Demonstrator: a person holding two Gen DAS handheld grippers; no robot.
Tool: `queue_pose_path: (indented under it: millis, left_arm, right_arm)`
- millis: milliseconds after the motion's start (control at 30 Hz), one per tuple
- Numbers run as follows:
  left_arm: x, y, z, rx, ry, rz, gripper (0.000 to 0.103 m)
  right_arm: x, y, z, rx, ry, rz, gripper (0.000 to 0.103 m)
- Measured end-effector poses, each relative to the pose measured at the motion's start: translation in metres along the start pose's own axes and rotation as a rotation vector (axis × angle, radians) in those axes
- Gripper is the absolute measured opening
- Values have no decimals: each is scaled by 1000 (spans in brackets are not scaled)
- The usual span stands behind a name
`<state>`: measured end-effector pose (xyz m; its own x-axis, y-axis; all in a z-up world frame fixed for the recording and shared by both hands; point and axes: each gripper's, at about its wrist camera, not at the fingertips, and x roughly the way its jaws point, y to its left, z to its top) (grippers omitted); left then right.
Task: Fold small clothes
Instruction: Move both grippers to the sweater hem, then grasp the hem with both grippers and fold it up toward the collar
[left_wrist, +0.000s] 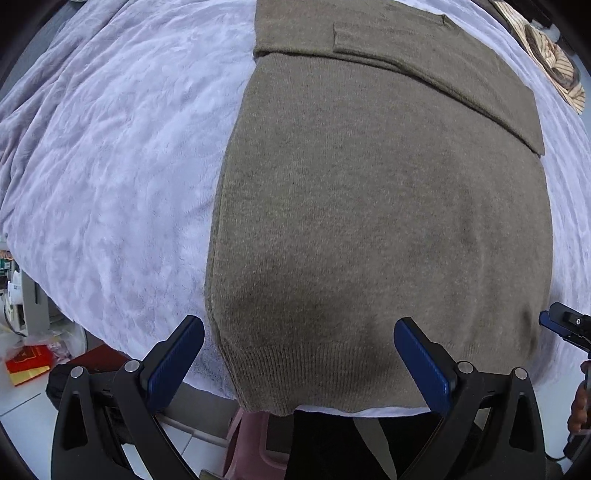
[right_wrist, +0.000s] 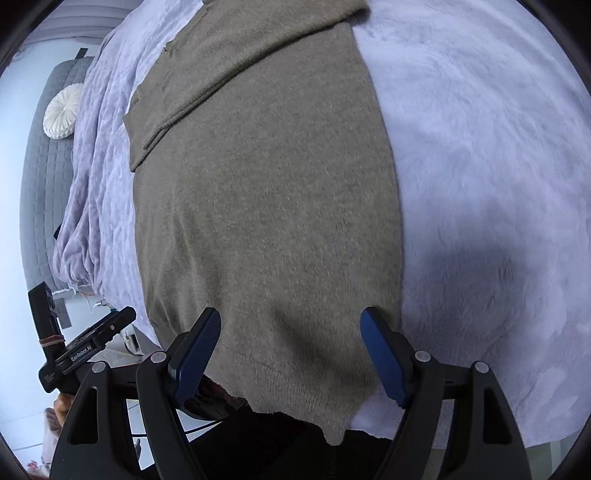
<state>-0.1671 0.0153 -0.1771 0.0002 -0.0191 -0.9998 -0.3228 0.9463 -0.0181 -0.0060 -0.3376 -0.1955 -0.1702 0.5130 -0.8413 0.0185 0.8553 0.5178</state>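
Both pairs of blue-padded fingers stand spread wide and grip nothing. The left gripper (left_wrist: 299, 354) hovers over the lower left corner of the brown sweater (left_wrist: 369, 221), its hem ribbing lying between the pads at the bottom of the frame. The right gripper (right_wrist: 291, 350) hovers over the hem's other corner, low in its own frame. The sweater lies flat on a pale fleece blanket (left_wrist: 110, 166) on the bed, sleeves already folded across its upper part. It looks like the bottom-up fold is in hand: each gripper needs to drop, pinch its hem corner, then carry it toward the top of the frame.
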Motion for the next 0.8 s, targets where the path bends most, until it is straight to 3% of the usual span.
queue_pose_path:
  millis: [167,333,800]
  left_arm:
    - [6,4,-28,93,-41,98,103]
    - [0,4,-42,118,-69,71,103]
    - [-1,9,-57,150,-102,51,103]
  right_arm:
    - [3,-16,-41,53,-27,-31,81]
    - [1,-18,-66,75,-70,-45,81]
    - [4,-15,-84,69,-120,-85,81]
